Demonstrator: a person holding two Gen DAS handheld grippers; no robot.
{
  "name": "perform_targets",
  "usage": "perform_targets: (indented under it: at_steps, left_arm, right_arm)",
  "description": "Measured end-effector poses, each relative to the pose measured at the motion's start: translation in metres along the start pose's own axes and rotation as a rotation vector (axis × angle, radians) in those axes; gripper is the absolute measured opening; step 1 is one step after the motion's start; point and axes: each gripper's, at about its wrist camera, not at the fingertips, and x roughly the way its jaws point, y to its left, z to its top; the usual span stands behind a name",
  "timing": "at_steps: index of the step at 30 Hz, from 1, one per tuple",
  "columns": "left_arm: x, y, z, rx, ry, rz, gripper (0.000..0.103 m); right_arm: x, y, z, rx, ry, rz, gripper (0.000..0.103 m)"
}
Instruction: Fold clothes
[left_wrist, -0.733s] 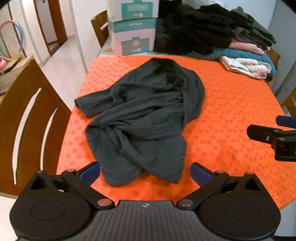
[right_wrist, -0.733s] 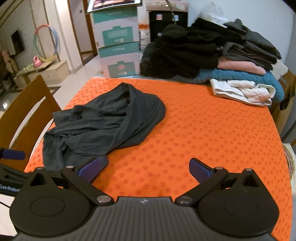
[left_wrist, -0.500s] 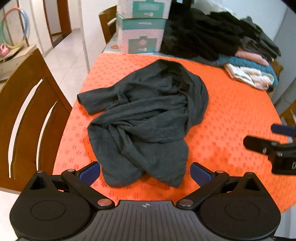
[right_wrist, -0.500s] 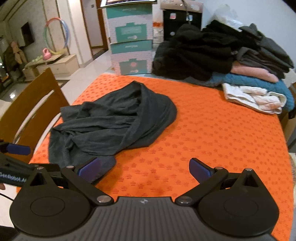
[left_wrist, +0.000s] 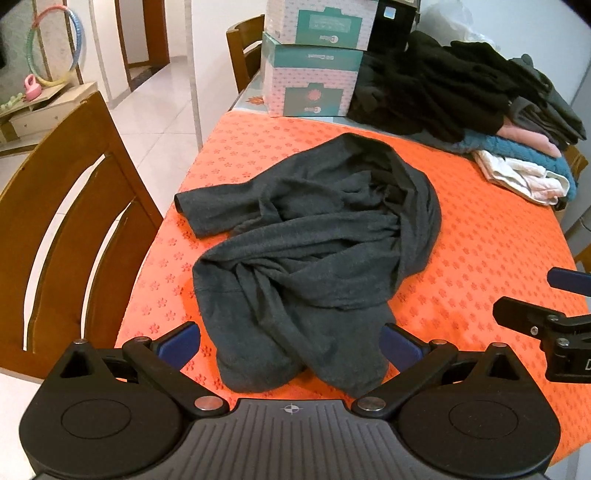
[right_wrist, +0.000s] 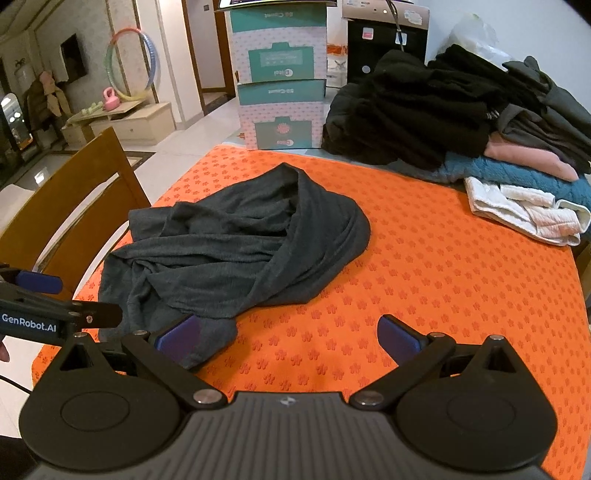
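**Crumpled shirt waits on counter as both grippers close in, empty**

A dark grey shirt lies bunched and twisted on the orange counter, toward its left side, one sleeve trailing out to the counter's left edge. Nothing has been smoothed or folded; the task looks to be at its very start. The shirt's near hem sits between the spread jaws of the left gripper, which tilts down over it without visibly touching cloth, apparently lined up for a first grab. The right gripper, jaws likewise wide and holding nothing, hovers beside it over bare counter, its left pad overlapping the shirt's near corner in its own view; whether it touches cannot be told. At the counter's far edge a pile of clothes is heaped, probably awaiting its turn, next to stacked boxes. A wooden chair stands at the left.
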Motion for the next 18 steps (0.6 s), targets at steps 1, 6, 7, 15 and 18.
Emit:
perform_targets:
  at_steps: [1,6,7,15,18]
  left_arm:
    - [0.0007,0.0001,0.0001,-0.004,0.001,0.003,0.103]
    - [0.0032,-0.0005,-0.0010,-0.020,0.006,0.020,0.103]
    - [0.0036,-0.0007,-0.0014,-0.020,0.007,0.024,0.103]
    - [0.0049,-0.0004,-0.0029,-0.029,0.018,0.035,0.103]
    - [0.0050,-0.0003,-0.0035,-0.032,0.023,0.040,0.103]
  right_arm:
    - [0.0003,-0.0002,0.0006,-0.006,0.001,0.000,0.103]
    - [0.0028,-0.0008,0.0022,-0.024,0.010,0.004,0.103]
    - [0.0032,-0.0010,0.0023,-0.026,0.011,0.006,0.103]
    - [0.0083,0.0006,0.0012,-0.040,0.027,0.018,0.103]
    - [0.0095,0.0015,0.0012,-0.045,0.030,0.021,0.103]
